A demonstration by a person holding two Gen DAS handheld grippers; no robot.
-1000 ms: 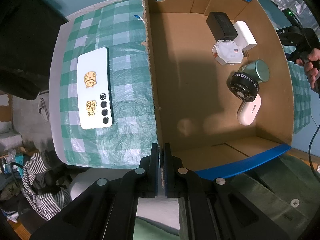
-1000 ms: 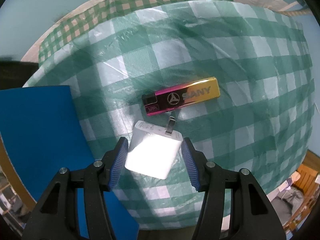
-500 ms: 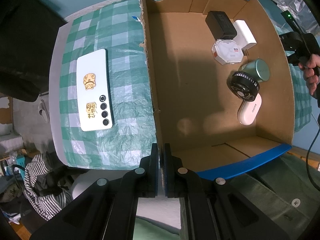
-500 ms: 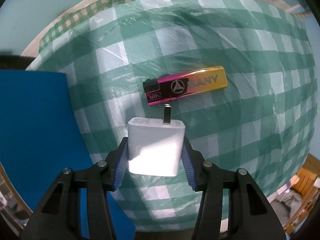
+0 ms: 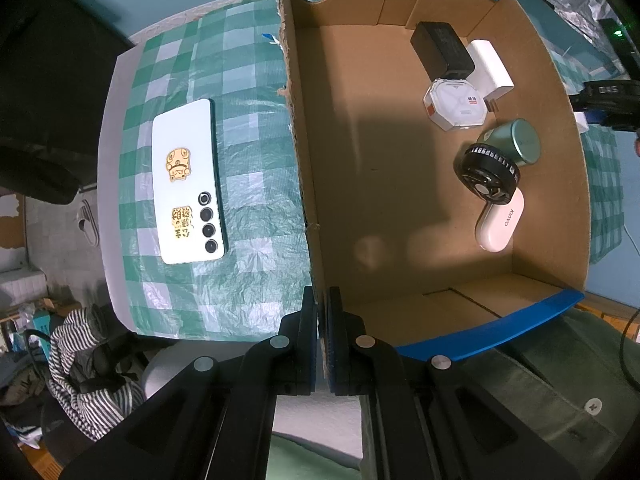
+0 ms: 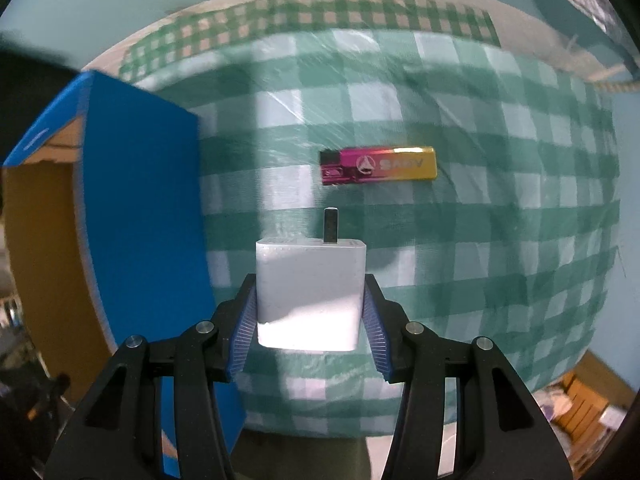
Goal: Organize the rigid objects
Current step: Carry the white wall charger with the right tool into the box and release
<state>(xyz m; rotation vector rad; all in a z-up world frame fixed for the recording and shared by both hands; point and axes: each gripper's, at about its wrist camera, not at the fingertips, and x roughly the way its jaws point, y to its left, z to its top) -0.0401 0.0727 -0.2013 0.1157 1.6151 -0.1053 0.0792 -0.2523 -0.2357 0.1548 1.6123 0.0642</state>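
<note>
phone [image 5: 187, 182]: lies flat on the checked cloth [image 5: 248, 152], well left of the box and not yet packed; two gold stickers on its back, their characters too small to read.
left gripper [image 5: 322, 304]: jaws narrowed right down onto the near left wall of the cardboard box [image 5: 304, 184], pinching the board between the pads. Risk: if this pinch slips, the box is free to slide when something is dropped in.
box contents: a black adapter [image 5: 442, 50], a white block [image 5: 491, 67], a hexagonal white case [image 5: 456, 105], a green tin [image 5: 516, 141] and a handheld fan [image 5: 494, 196] crowd the right side; the left floor is bare. Risk: a drop on the right side may knock the pile.
box print: white lettering on the blue rim at top, too small to read surely.
fan label: "KINYO" on the white handle, as best it reads.
right gripper [image 6: 310, 320]: clamped on the white charger [image 6: 310, 292], pads on its two flat sides, one prong pointing away; charger is clear of the cloth, beside the box's blue outer wall [image 6: 140, 216]. Risk: smooth sides and a grip low on the body could let it tip or slide out; the prong could catch the rim on the way over.
lighter [image 6: 378, 166]: pink-to-gold, flat on the cloth beyond the charger, apart from it; reads "SANY", blurred.
</note>
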